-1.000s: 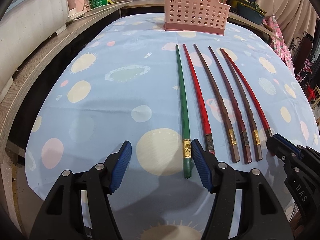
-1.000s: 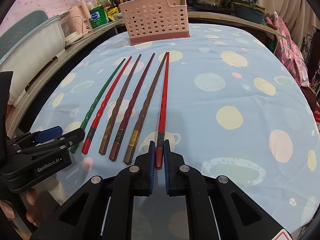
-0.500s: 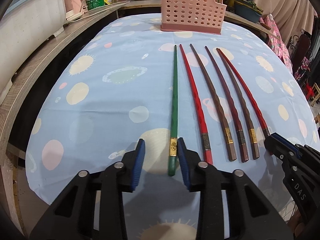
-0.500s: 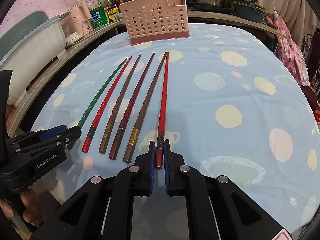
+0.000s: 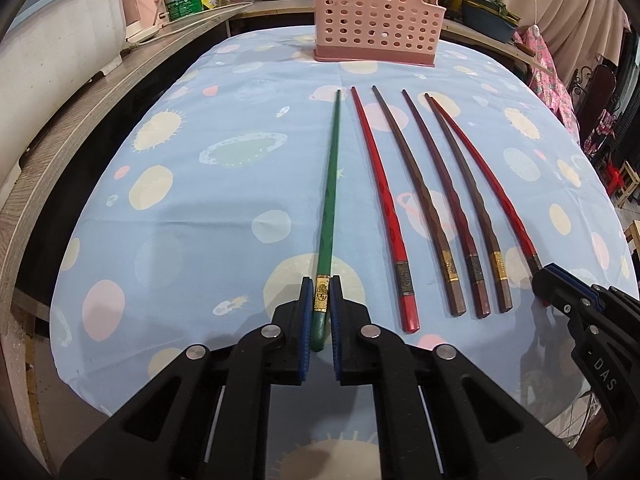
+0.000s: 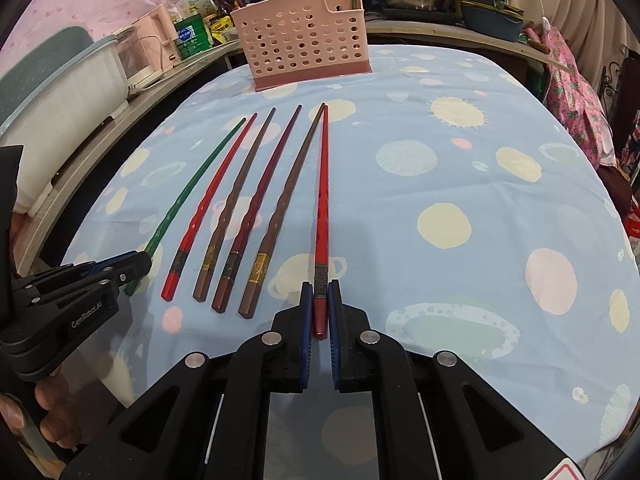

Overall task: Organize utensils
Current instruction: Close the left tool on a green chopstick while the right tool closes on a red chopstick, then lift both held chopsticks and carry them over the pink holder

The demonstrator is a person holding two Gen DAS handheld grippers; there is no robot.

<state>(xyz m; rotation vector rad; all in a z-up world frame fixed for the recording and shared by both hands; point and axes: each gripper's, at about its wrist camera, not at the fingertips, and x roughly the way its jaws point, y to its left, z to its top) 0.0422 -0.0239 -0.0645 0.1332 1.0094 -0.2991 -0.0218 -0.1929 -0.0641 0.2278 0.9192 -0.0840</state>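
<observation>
**Fingers clamped on two chopsticks, lift to come**

Fingers of the left gripper (image 5: pixel 321 300) are pressed on the green chopstick (image 5: pixel 330 184) at its gold band, low in the centre of the left wrist view. The right gripper (image 6: pixel 320 300) is likewise clamped on the far-right red chopstick (image 6: pixel 322 208), just below its dark band, low in the centre of the right wrist view. Both sticks lie flat on the desk (image 6: pixel 460 168), their tips pointing up the frame toward the pink basket (image 5: pixel 372 28) at top centre.

Between the two held sticks, four more lie side by side untouched: a second red chopstick (image 5: pixel 382 208), then a brown chopstick (image 5: pixel 416 196), a maroon chopstick (image 5: pixel 444 192) and another brown chopstick (image 5: pixel 468 188). The far-right red one crosses close to its brown neighbour near the tips.

By my reading, the pick-up step is complete on both sides, and carrying is next. That calls for raising each stick clear of its neighbours, tipping it upright, and lowering it into the basket, which already seems to hold a few utensils at its right end.

Compared with a second ago, the left fingers stood wide apart beside the green stick's handle; they have just been closing and now grip it. The right pair was already shut on the red stick and looks unchanged.
</observation>
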